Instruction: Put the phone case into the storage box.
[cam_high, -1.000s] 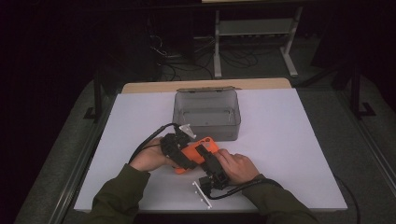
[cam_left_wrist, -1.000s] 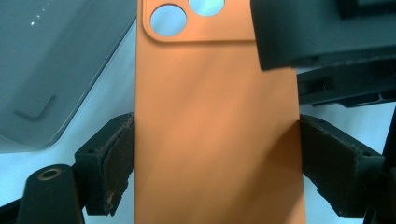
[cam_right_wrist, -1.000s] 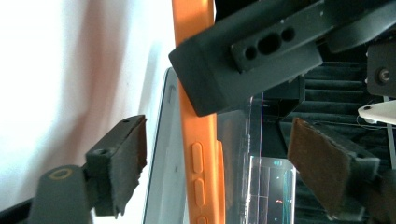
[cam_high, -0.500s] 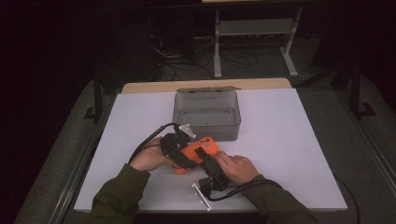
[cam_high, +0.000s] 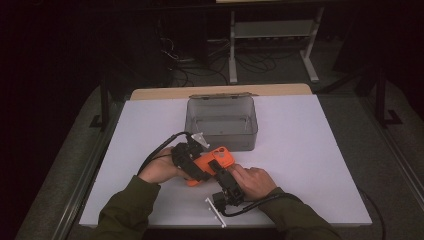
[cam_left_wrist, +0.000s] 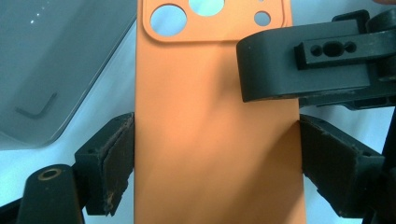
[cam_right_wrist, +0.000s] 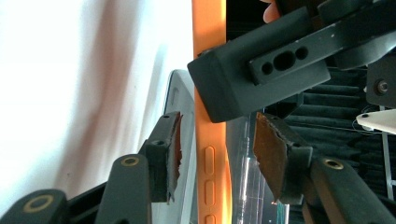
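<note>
Left gripper view, smooth matte orange phone case (cam_left_wrist: 215, 126) pinched by left fingers (cam_left_wrist: 116, 161), right fingers (cam_right_wrist: 175, 156) closing around its edge, gap remaining.

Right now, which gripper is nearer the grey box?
Left. The left gripper sits before the grey box; the right gripper, its jaws just closing around the orange case, lies farther back.

A clear grey plastic box (cam_high: 221, 121) is set open on the white table (cam_high: 310, 165), near its far edge. A small L-shaped hex key (cam_left_wrist: 35, 108) is seen through the box wall. A metal shelf frame (cam_high: 270, 37) is placed on the floor beyond.
</note>
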